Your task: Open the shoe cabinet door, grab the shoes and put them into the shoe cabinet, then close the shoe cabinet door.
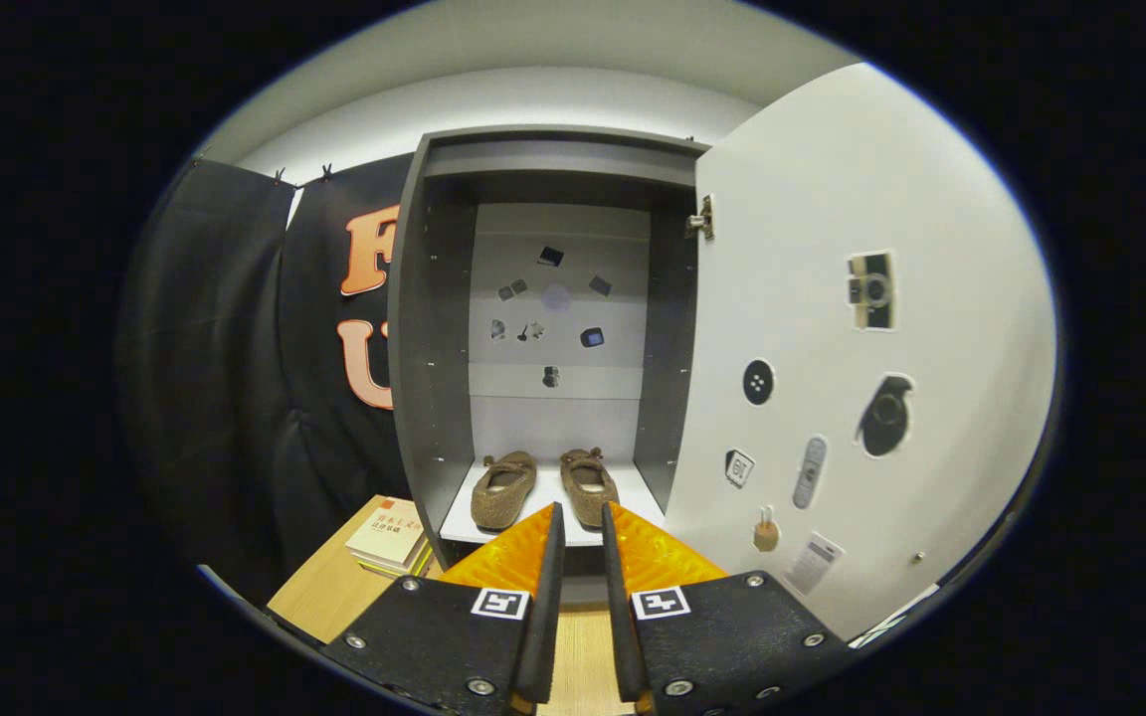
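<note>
The gripper (578,522) was held in front of the open shoe cabinet (424,328), its two fingers (545,557) drawn close together with only a narrow gap left between them. Nothing was pinched in that gap; through it a strip of wooden floor (583,646) could be seen.

The two shoes (543,487) were already set side by side on the white shelf (459,519) at the bottom of the cabinet, just beyond the fingertips. Their long axes ran front to back, roughly in line with the fingers. By these signs the placing step was judged to be done, and only the closing of the door was judged to remain.

The door (832,328) was swung wide open and stood to the right of the fingers, hinged along the cabinet's right wall, where a metal hinge (701,218) was seen near the top. Its inner face, dotted with stickers, was turned towards the camera, and its free edge lay nearer the gripper than the hinge side. So the coming move was judged to turn on this: the door lay to the right of the fingers, not ahead, and it would have to be pushed leftwards across the opening from its free side.

A stack of books (389,537) lay on the floor to the left of the cabinet, well apart from the door's swing.
</note>
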`<state>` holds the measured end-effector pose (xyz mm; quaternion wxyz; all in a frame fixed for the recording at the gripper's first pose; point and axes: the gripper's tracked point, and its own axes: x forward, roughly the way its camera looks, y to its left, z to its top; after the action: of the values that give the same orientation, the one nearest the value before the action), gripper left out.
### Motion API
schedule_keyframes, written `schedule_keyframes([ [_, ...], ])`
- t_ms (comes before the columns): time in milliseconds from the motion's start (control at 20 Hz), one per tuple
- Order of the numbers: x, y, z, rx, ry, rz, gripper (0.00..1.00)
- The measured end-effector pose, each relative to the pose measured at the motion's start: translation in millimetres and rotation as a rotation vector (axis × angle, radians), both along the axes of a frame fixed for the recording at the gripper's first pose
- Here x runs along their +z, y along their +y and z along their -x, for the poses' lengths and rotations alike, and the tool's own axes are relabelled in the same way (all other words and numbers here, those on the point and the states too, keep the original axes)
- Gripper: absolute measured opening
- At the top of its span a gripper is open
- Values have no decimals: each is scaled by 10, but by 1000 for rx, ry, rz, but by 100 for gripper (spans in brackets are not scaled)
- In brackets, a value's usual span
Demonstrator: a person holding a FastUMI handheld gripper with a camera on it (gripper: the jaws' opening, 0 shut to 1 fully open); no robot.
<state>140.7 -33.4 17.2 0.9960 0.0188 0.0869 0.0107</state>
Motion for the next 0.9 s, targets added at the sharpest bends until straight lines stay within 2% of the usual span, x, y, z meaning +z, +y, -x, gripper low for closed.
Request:
schedule_keyframes([
  [250,-30,-357,585,-78,-14,2,24],
  [550,-232,-1058,1293,-222,25,6,26],
  [750,-368,-1518,1542,-307,32,4,26],
  [900,-496,-1862,1572,-361,39,-17,30],
])
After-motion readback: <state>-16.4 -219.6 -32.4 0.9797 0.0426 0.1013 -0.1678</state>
